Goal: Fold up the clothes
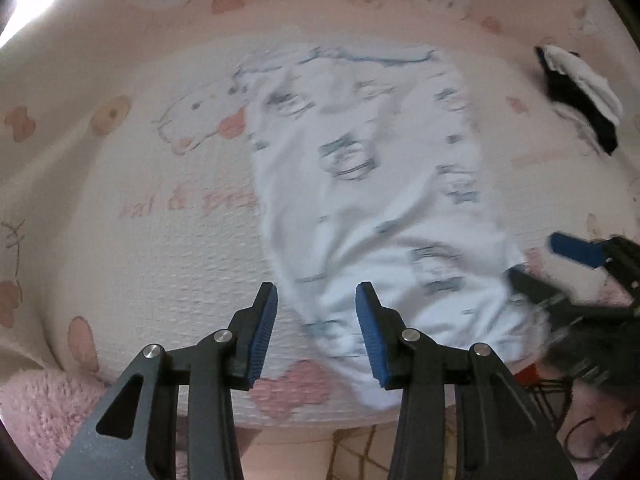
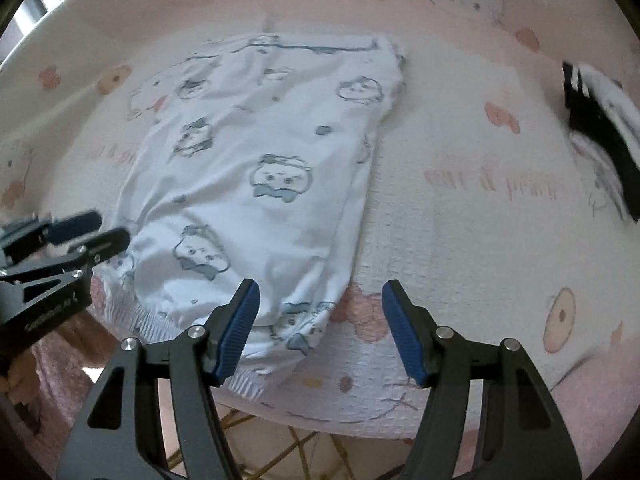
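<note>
garment: pale-blue cartoon-print cotton piece, flat on pink bedspread
L claw: spread, empty, over garment's near edge
R claw: spread, empty, at garment's near right corner

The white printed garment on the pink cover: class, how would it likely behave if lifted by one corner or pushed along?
The white printed garment would probably droop: it lies flat, with soft wrinkles. It looks thin, so likely light. Pushed, it would probably bunch rather than slide on the textured pink cover.

Pink script on bedcover, mid-right of frame: illegible. White lettering on left gripper arm: blurred, unreadable.
</note>
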{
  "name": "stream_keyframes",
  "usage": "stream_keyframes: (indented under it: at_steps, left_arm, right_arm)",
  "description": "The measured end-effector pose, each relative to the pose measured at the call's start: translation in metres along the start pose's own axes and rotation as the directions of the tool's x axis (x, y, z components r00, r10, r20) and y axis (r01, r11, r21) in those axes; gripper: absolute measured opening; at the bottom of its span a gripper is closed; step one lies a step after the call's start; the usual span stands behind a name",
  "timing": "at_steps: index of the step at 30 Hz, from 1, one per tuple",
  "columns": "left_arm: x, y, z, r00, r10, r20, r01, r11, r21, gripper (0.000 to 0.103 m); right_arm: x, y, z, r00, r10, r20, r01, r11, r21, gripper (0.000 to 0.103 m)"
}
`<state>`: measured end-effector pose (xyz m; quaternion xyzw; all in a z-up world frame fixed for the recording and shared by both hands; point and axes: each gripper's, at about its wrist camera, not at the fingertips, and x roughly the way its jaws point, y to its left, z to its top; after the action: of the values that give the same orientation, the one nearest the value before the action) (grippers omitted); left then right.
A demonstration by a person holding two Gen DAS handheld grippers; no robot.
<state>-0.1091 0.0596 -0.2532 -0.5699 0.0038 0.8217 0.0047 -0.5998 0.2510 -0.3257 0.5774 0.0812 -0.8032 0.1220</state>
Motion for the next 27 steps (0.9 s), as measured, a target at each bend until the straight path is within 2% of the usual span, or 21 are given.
stream_keyframes:
  at_steps: [3, 6, 7, 10, 11, 12, 14, 15, 17, 19, 21, 25, 27]
  left_arm:
    - [0.002, 0.002, -0.013, 0.999, 0.027, -0.045, -0.027, 1.0, 0.006, 0.043]
    - [0.01, -0.001, -0.008, 0.991, 0.082, -0.107, -0.08, 0.997, 0.018, 0.047]
    - [0.01, 0.001, -0.008, 0.99, 0.084, -0.112, -0.083, 0.996, 0.009, 0.051]
    - [0.004, 0.013, -0.007, 0.993, 0.064, -0.104, -0.069, 0.997, -0.046, 0.051]
    - [0.002, 0.019, -0.006, 0.995, 0.028, -0.097, -0.036, 0.995, -0.088, 0.051]
    - [0.0, 0.026, -0.006, 0.996, -0.025, -0.087, 0.013, 0.99, -0.142, 0.051]
    - [-0.005, 0.041, -0.006, 0.99, -0.129, -0.057, 0.111, 0.963, -0.247, 0.051]
    - [-0.008, 0.049, -0.005, 0.983, -0.179, -0.039, 0.16, 0.941, -0.297, 0.05]
    - [-0.008, 0.051, -0.007, 0.962, -0.269, -0.049, 0.245, 0.926, -0.287, 0.05]
    - [-0.003, 0.041, -0.008, 0.97, -0.237, -0.063, 0.215, 0.945, -0.246, 0.049]
    - [-0.001, 0.031, -0.012, 0.977, -0.198, -0.082, 0.174, 0.956, -0.236, 0.049]
    - [0.01, 0.028, -0.013, 0.97, -0.215, -0.117, 0.176, 0.944, -0.279, 0.049]
    - [0.01, 0.026, -0.027, 0.957, -0.274, -0.092, 0.234, 0.921, -0.311, 0.043]
  right_arm:
    - [0.009, -0.004, -0.022, 0.999, -0.032, -0.042, 0.03, 0.999, -0.03, 0.065]
    - [0.0, -0.019, -0.035, 0.999, -0.038, -0.015, 0.038, 0.999, -0.021, 0.066]
    - [-0.003, -0.025, -0.039, 0.999, -0.046, -0.009, 0.046, 0.999, -0.012, 0.066]
    - [-0.007, -0.045, -0.053, 0.998, -0.064, -0.024, 0.065, 0.997, 0.031, 0.066]
    - [-0.007, -0.052, -0.058, 0.997, -0.06, -0.04, 0.062, 0.997, 0.05, 0.066]
    - [-0.008, -0.061, -0.06, 0.998, -0.021, -0.053, 0.025, 0.997, 0.079, 0.066]
    - [-0.015, -0.073, -0.059, 0.999, 0.041, -0.034, -0.037, 0.992, 0.124, 0.066]
    - [-0.019, -0.079, -0.058, 0.997, 0.074, -0.018, -0.07, 0.987, 0.142, 0.066]
    - [-0.024, -0.088, -0.055, 0.991, 0.137, 0.001, -0.135, 0.976, 0.172, 0.066]
    - [-0.021, -0.093, -0.055, 0.981, 0.196, -0.005, -0.191, 0.963, 0.188, 0.066]
    - [-0.018, -0.094, -0.059, 0.984, 0.179, -0.018, -0.174, 0.972, 0.157, 0.066]
    - [-0.021, -0.1, -0.065, 0.99, 0.14, -0.023, -0.137, 0.985, 0.104, 0.067]
    - [-0.024, -0.108, -0.066, 0.99, 0.136, -0.031, -0.132, 0.986, 0.105, 0.067]
